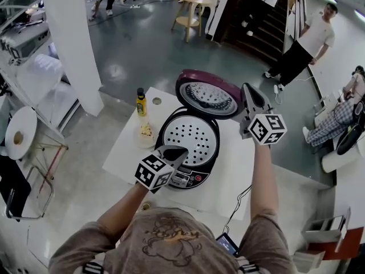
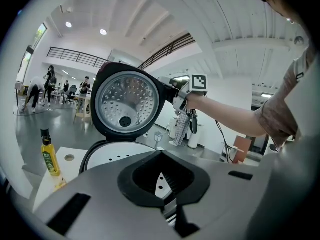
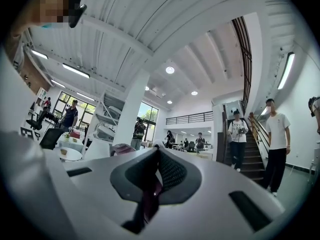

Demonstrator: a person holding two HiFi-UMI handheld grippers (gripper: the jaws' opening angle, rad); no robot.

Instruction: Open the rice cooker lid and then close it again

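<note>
The rice cooker (image 1: 188, 163) stands on the white table (image 1: 125, 150). Its maroon lid (image 1: 208, 96) is raised at the back, and the perforated inner plate faces me. My left gripper (image 1: 181, 152) hovers over the cooker's front by the control panel, jaws shut and holding nothing. My right gripper (image 1: 246, 87) is shut, with its tips against the lid's right rim. In the left gripper view the lid (image 2: 127, 104) is upright, the right gripper (image 2: 176, 95) at its edge and the left gripper (image 2: 161, 154) low in front. In the right gripper view, maroon lid (image 3: 149, 199) shows behind the right gripper (image 3: 156, 150).
A yellow bottle (image 1: 141, 101) and a small dish of food (image 1: 146, 131) sit left of the cooker. A black cable (image 1: 239, 201) runs off the table's near right, toward a phone (image 1: 227, 244). A white pillar (image 1: 74, 39) stands at the left; a person (image 1: 308, 44) waits by the stairs.
</note>
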